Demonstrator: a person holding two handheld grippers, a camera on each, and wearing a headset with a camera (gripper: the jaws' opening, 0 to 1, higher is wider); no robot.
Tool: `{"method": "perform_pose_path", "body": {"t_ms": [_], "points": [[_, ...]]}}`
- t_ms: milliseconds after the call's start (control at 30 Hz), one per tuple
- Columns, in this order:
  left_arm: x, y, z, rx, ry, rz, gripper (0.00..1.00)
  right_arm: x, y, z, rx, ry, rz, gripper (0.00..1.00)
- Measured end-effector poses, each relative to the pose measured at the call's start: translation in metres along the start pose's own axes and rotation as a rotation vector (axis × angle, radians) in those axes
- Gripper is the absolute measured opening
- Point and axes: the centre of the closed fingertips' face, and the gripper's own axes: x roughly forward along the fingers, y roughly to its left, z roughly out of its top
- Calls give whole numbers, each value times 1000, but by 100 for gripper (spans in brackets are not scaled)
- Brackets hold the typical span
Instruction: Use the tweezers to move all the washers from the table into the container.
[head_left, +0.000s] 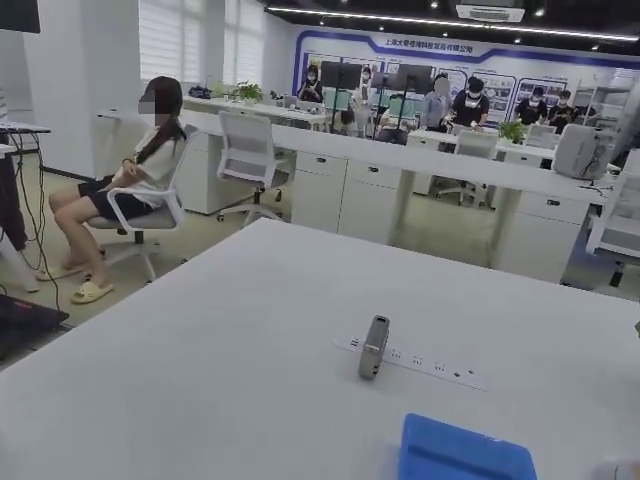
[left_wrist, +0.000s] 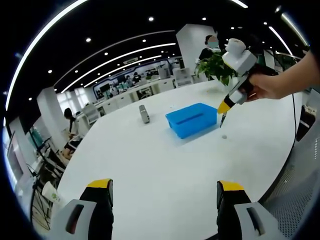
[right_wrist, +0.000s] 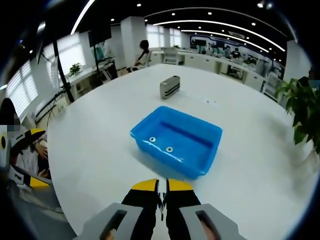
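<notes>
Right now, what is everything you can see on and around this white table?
table: one, white, under everything.
container: one, blue, on the table.
washers: two, silvery, inside the container; what looks like a third lies on the table beside it.
power strip: one, white, on the table.
grey device: one, standing at the power strip's end.
potted plant: one, green, at the table's edge.
seated person: one, on a white chair beyond the table.
tweezers: one, dark, clamped in the right tool.
left tool: yellow-tipped, jaws open, holding nothing.
right tool: yellow-tipped, jaws shut on the tweezers.
hand: one, gripping the right tool.
</notes>
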Motion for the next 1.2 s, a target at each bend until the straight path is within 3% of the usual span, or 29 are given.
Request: {"method": "perform_pose_path", "body": {"t_ms": [167,467,1200], "points": [[0,0,0,2,2,0,87,5,5,-14,-8,54,8,2],[0,-1,-1,5,8,-2,87,9,5,-20,-18,97,7,2],[-1,1,0,-7,2,3,85,7,9,-23,-14,126,38,2]]}}
